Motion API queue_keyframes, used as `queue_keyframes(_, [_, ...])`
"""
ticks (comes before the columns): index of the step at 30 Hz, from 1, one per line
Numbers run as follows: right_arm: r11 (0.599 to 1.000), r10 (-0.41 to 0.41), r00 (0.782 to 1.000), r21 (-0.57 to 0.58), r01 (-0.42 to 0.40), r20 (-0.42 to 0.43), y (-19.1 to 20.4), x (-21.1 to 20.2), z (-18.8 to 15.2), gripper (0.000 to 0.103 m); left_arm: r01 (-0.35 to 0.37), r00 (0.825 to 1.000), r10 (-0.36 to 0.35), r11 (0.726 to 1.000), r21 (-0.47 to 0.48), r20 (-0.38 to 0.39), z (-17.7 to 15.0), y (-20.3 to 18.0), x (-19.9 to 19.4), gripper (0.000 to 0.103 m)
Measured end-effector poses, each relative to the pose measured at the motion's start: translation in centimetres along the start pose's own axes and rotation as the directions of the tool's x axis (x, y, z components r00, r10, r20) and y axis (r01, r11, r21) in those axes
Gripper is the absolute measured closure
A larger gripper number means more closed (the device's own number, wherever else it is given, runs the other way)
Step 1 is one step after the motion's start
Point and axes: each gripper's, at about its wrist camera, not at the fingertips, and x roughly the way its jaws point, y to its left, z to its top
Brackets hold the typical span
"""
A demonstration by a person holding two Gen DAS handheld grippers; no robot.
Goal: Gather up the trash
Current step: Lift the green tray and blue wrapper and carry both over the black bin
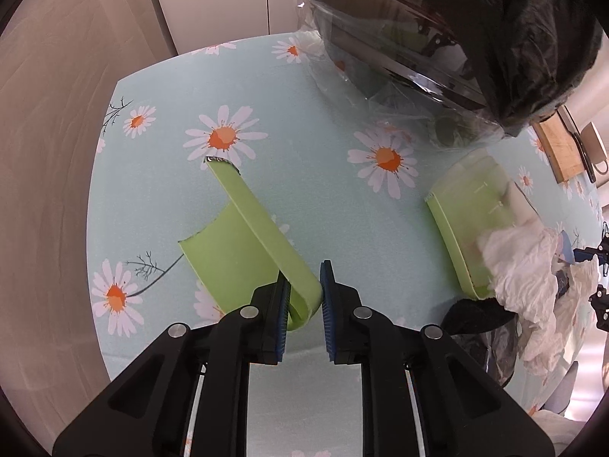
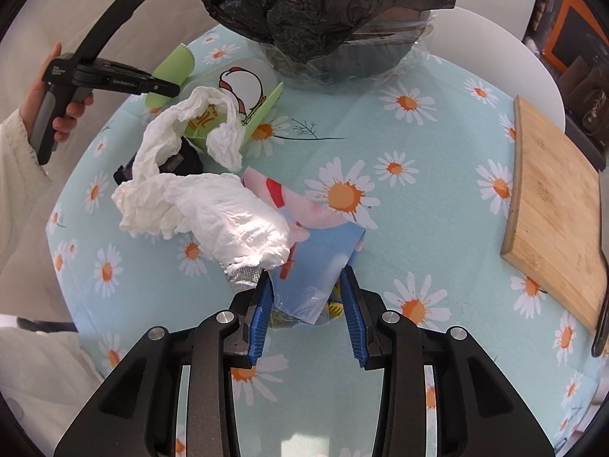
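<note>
The left gripper (image 1: 303, 297) pinches a curled, smooth green card strip (image 1: 243, 236); the right gripper (image 2: 306, 297) clamps a glossy blue wrapper (image 2: 323, 255) beside crumpled tissue (image 2: 228, 209).

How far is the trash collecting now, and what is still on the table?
Nothing visibly finished yet. In hand: the left tongs pinch a torn green carton piece, and the right tongs grip a blue and pink wrapper. Left: the crumpled tissues and the green carton on the table, beside the black-lined bin.
</note>
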Motion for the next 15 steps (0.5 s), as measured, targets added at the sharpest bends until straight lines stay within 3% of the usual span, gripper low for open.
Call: queue_keyframes(15, [0.994, -0.107, 0.986, -0.024, 0.111, 0.127, -1.0, -7.2, -3.8, 0.07, -0.029, 0.998, 0.031, 0.999, -0.035, 0.054, -4.9, -3.7, -5.4, 0.087])
